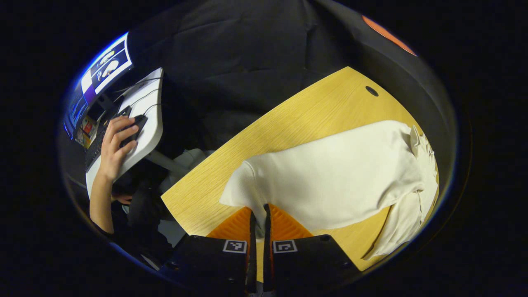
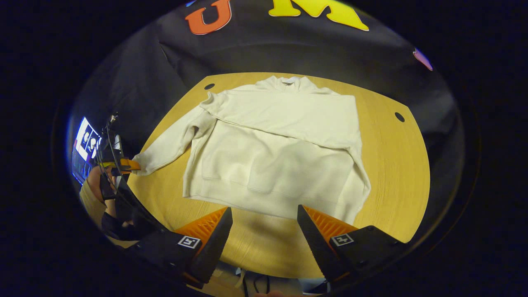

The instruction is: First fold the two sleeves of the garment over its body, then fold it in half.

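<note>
A cream sweatshirt (image 2: 272, 165) lies flat on the wooden table (image 2: 392, 165), collar toward the far edge. One sleeve (image 2: 284, 115) lies folded across its chest. The other sleeve (image 2: 169, 144) stretches out to the left, where my left gripper (image 2: 123, 165) holds its end at the table's edge. In the left gripper view that sleeve (image 1: 330, 173) runs away from me, and the left gripper (image 1: 259, 216) is shut on its cuff (image 1: 241, 189). My right gripper (image 2: 264, 211) stands open just in front of the hem, nothing between its fingers.
A person's hand (image 1: 117, 140) rests on a mouse on a white desk (image 1: 150, 119) beside the table, with a lit monitor (image 1: 103, 70) behind it. Two cable holes (image 2: 399, 116) (image 2: 209, 86) mark the table's far corners. Bare wood (image 2: 255, 247) shows in front of the hem.
</note>
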